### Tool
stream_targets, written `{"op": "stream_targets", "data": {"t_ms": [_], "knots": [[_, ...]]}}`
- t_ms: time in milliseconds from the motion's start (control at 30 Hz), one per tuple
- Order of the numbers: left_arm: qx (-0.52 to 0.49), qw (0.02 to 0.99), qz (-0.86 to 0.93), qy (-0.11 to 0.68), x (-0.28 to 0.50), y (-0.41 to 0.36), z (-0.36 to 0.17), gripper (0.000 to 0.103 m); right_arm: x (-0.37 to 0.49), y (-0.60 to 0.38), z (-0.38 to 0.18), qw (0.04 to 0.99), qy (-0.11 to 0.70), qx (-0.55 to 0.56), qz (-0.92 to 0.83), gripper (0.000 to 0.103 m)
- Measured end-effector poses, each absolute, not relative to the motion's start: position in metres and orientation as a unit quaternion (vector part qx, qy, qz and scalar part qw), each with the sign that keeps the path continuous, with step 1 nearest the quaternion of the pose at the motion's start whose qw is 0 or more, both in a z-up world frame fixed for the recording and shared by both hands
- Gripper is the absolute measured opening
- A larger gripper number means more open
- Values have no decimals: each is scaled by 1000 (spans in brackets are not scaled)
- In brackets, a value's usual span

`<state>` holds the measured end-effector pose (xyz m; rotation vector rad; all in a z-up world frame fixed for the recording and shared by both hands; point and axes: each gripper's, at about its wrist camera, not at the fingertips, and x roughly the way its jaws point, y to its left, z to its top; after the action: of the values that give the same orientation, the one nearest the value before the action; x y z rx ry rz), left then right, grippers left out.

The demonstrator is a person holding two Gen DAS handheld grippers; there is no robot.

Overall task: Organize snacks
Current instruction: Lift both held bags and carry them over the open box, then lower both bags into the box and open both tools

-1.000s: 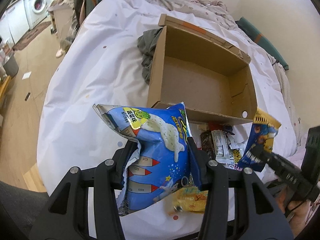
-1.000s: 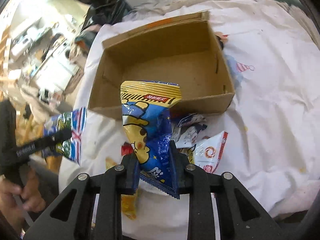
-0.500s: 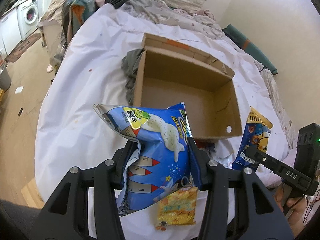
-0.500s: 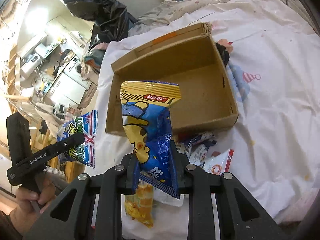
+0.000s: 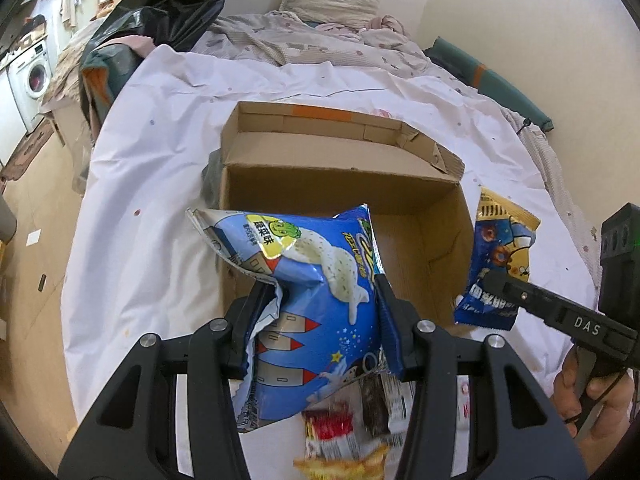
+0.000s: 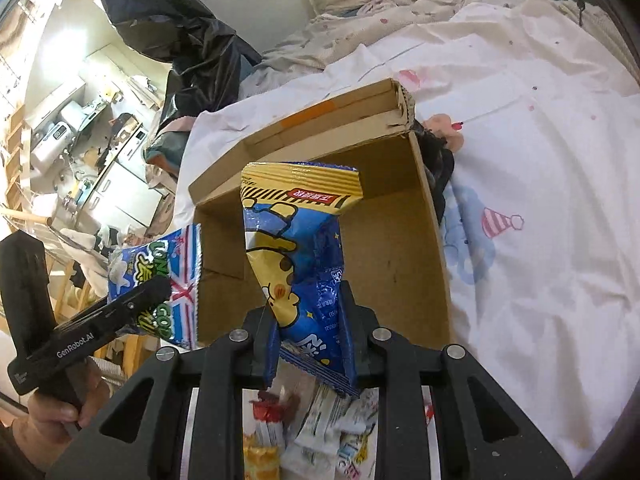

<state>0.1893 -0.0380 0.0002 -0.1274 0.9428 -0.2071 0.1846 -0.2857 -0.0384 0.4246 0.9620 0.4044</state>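
My left gripper [image 5: 316, 312] is shut on a blue snack bag with rockets [image 5: 316, 280], held upright above the near wall of an open cardboard box [image 5: 400, 184]. My right gripper [image 6: 308, 332] is shut on a blue and yellow snack bag [image 6: 296, 240], held over the same box [image 6: 392, 248]. In the left wrist view the right gripper [image 5: 486, 282] shows at the right with its bag [image 5: 500, 260]. In the right wrist view the left gripper [image 6: 166, 284] shows at the left with its bag [image 6: 160, 276]. The box inside looks empty.
Several loose snack packets [image 5: 360, 420] lie on the white bed sheet [image 5: 152, 208] in front of the box, also in the right wrist view [image 6: 320, 432]. A dark cloth [image 5: 210, 176] lies by the box. Rumpled bedding [image 5: 328, 36] and a black bag [image 5: 176, 4] lie behind.
Both grippers have risen and moved forward with their bags, so the box now sits closer beneath them. The loose packets have slid toward the bottom of both views.
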Motion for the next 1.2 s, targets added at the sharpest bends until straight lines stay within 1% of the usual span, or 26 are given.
{"op": "stream_targets", "data": {"t_ms": [167,467,1200], "knots": [[-52,890,-113,440,201,-48,-15,45,199,-280,-53,837,473,201,186,26],[-47,876,-104,468,211,-50,-38,46,207,-265,-71,826,501,184,183,26],[-37,880,-91,465,210,-52,-40,48,221,-256,-86,810,528,191,170,28]]}}
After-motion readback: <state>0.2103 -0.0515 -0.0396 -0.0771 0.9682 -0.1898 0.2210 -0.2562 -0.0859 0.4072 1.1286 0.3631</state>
